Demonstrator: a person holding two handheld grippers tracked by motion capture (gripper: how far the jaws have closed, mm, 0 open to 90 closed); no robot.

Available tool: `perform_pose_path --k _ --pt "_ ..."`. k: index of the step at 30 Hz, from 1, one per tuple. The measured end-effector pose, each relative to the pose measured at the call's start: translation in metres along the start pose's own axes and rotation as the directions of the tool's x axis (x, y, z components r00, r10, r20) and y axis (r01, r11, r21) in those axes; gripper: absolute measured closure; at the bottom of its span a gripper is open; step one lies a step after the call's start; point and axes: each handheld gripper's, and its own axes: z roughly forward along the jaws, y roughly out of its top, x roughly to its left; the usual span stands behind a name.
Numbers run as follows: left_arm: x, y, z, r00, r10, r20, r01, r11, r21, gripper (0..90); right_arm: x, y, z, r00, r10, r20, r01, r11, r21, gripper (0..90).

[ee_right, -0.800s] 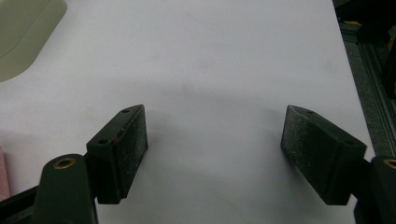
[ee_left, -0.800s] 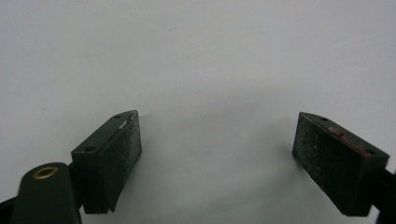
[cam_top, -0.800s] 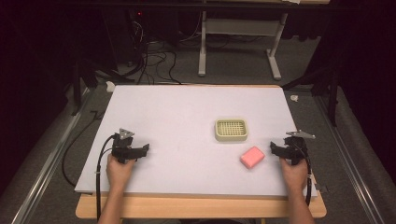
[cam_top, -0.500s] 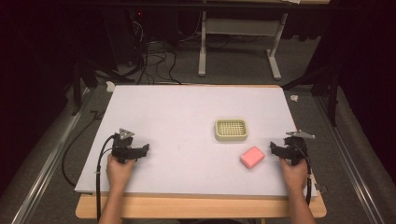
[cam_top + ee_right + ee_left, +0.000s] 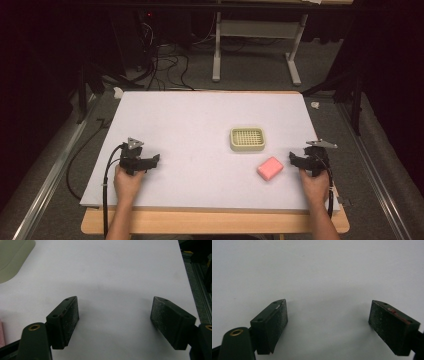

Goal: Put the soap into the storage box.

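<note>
Evidently nothing has shifted since a moment ago: on the white table [image 5: 200, 130], the soap dish [image 5: 247, 139] and pink soap [image 5: 270, 168] lie just beyond the right gripper [image 5: 299, 160]; left gripper [image 5: 150, 161] idles, both jaws spread, empty.

Left tongs [image 5: 156, 159] and right tongs [image 5: 291, 158]: jaws spread wide, nothing between, hand-held low, well apart.

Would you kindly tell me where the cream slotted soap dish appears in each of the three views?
High view: the cream slotted soap dish sits right of centre on the white table sheet.
Left gripper view: not in it.
Right gripper view: its rounded corner fills the top left.
Shared landmark: the white sheet.
</note>
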Motion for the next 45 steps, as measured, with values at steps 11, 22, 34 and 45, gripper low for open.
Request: perform_pose_path --k 11,22,34,45 --pt "0.0 0.0 0.0 1.0 0.0 -0.001 0.0 1.0 -0.001 16.3 0.0 0.0 0.0 1.0 -0.004 0.002 0.004 1.0 0.003 22.2" --pt "0.0 0.0 0.0 1.0 0.001 -0.005 -0.001 1.0 -0.004 16.5 0.003 0.001 -0.001 0.9998 -0.008 -0.017 0.008 1.0 0.018 18.1" --pt "0.0 0.0 0.0 1.0 0.003 -0.008 -0.003 1.0 -0.004 16.6 0.007 0.005 -0.014 0.9949 -0.011 -0.1 0.005 0.998 -0.062 19.8" --pt "0.0 0.0 0.0 1.0 -0.001 -0.007 0.001 1.0 -0.004 17.3 0.01 -0.004 -0.021 0.9881 -0.01 -0.154 -0.006 0.994 -0.106 20.2"
